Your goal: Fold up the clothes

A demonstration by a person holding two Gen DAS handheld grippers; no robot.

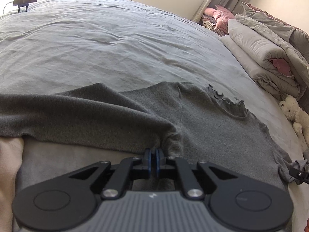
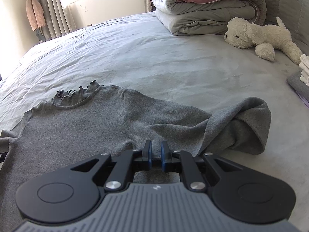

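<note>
Nothing readable is showing anywhere in either view. A small pale emblem is sitting on the ribbed grey body of each gripper, low in the middle of the frame, but it is forming no letter or number. A dark mark is peeking from the bedding at the upper right of the right wrist view, too cut off to read.
</note>
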